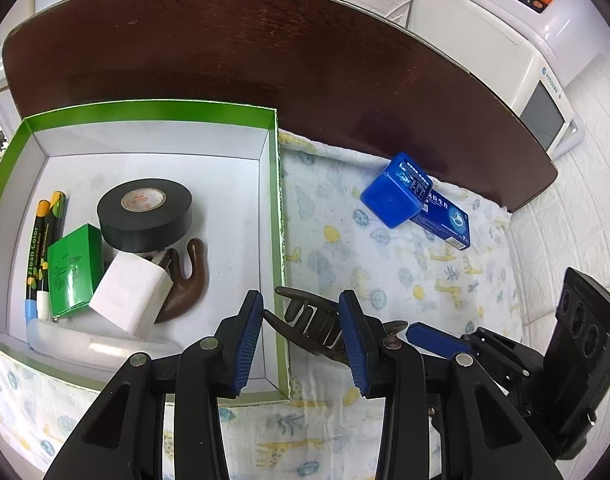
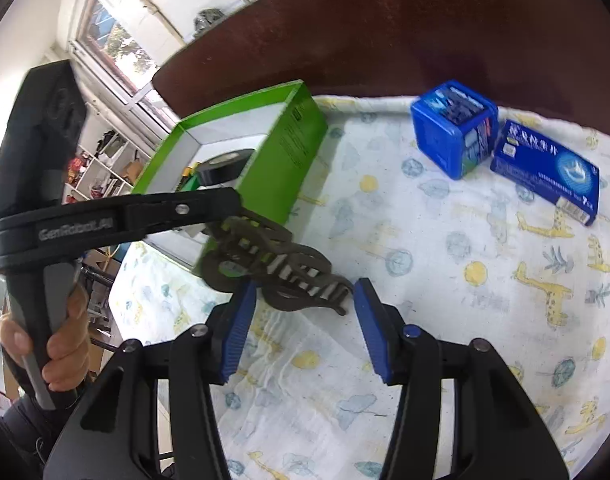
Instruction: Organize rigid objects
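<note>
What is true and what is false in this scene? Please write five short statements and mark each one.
1. The black tape roll lies inside the green box. True.
2. Both blue packages are inside the green box. False: the blue cube box and the flat blue carton lie outside it, on the cloth.
3. The brown hair clip is outside the green box, between the fingers of the left gripper. True.
4. The right gripper is shut on the blue cube box. False: its jaws stand open, near the hair clip.
5. The cloth is plain white. False: it has printed giraffes and leaves.
</note>
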